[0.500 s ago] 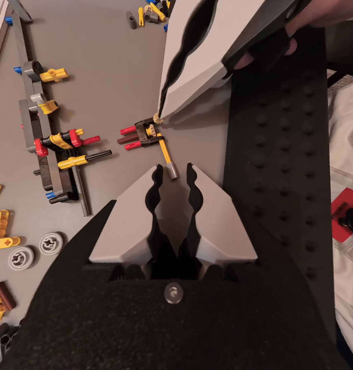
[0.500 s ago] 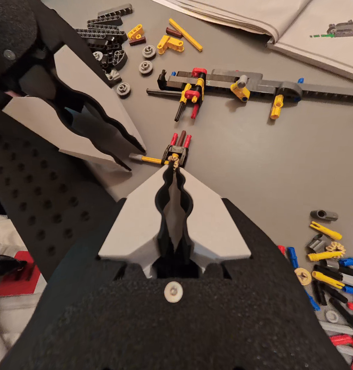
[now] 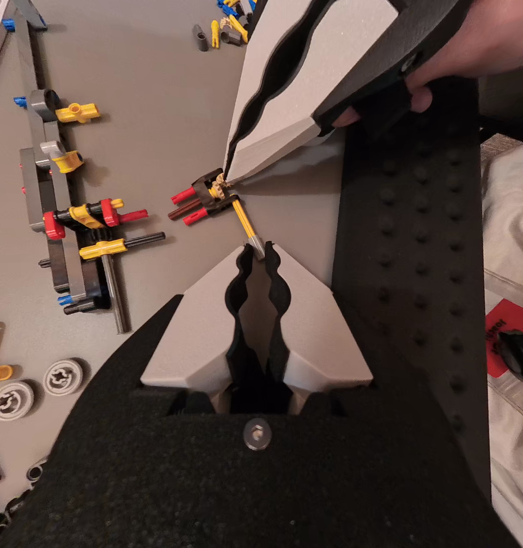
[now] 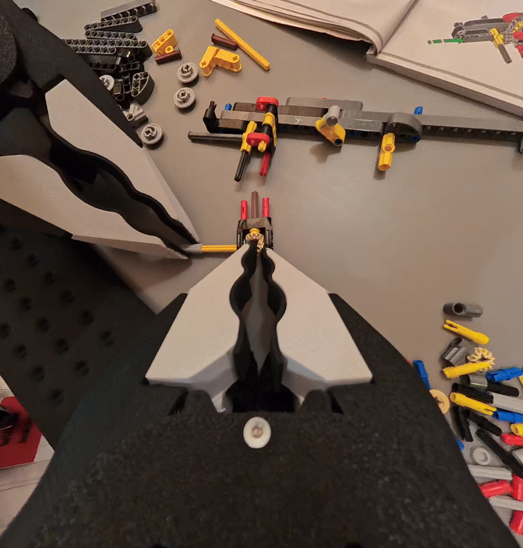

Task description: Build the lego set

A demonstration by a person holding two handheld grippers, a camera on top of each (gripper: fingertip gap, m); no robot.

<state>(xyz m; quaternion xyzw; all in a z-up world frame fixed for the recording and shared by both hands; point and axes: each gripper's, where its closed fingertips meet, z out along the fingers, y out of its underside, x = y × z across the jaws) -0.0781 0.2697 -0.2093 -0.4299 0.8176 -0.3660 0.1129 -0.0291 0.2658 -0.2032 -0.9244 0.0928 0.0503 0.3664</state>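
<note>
A small sub-assembly [image 3: 208, 197] lies on the grey table: a black frame with two red pins, a brown axle, tan gears and a yellow axle [image 3: 244, 218] ending in a grey sleeve [image 3: 258, 250]. My left gripper [image 3: 258, 247] is closed on the grey sleeve. My right gripper [image 4: 257, 250] is shut on a tan gear [image 4: 258, 241] at the frame [image 4: 254, 225]. It comes in from the upper right in the left wrist view [image 3: 226, 178]. The left gripper enters from the left in the right wrist view [image 4: 186, 250].
The long grey beam assembly [image 4: 313, 124] with yellow and red connectors lies beyond. An open instruction booklet [image 4: 432, 44] is behind it. Loose parts are piled at the right [image 4: 491, 400]. Black beams [image 4: 115, 50] and grey wheels [image 3: 63, 376] lie to the left. A black studded board [image 3: 411, 267] borders the table. About 5 cm separates my left fingertips from my right.
My left gripper has moved forward and its fingers have narrowed onto the grey sleeve. The right gripper still holds the tan gear. The sub-assembly has turned slightly.
</note>
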